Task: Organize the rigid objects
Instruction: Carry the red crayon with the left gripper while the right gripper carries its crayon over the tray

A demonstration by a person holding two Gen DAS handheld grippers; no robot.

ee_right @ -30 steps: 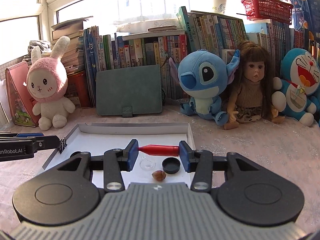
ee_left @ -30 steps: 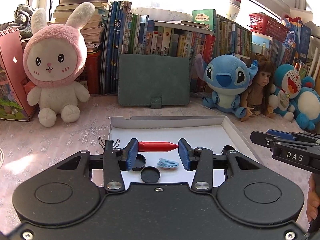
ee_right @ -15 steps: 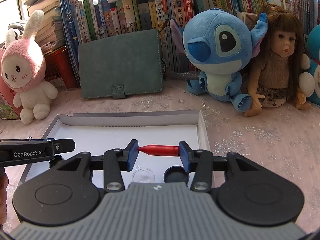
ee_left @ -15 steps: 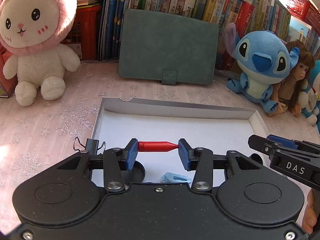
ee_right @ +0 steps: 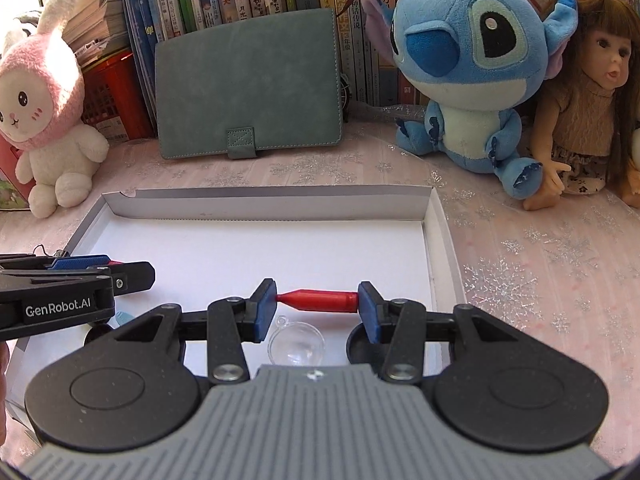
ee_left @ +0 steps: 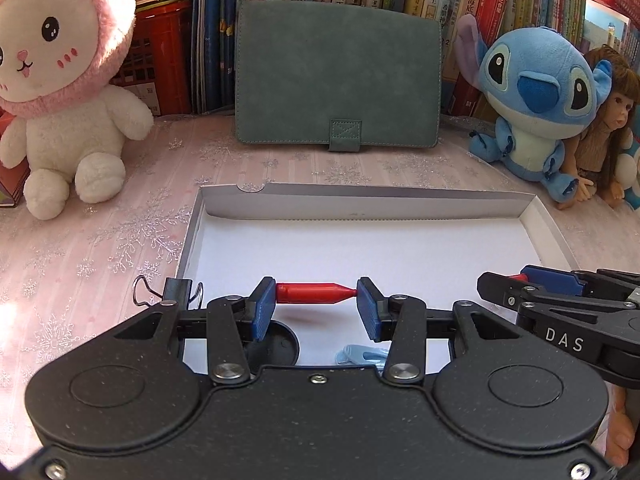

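Red plastic bullet-shaped pieces: one [ee_left: 316, 293] clamped in my left gripper [ee_left: 316, 304] jaws, another [ee_right: 320, 301] in my right gripper [ee_right: 318, 304], both over the shallow white cardboard tray [ee_left: 360, 204]. Black lid [ee_left: 280, 346], pale blue clip [ee_left: 358, 354], clear dome [ee_right: 296, 346] already inside; placing both reds remains, I judge.

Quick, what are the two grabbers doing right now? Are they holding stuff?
Left gripper: closed on a red pointed piece, held end to end.
Right gripper: closed on another red pointed piece, same way.
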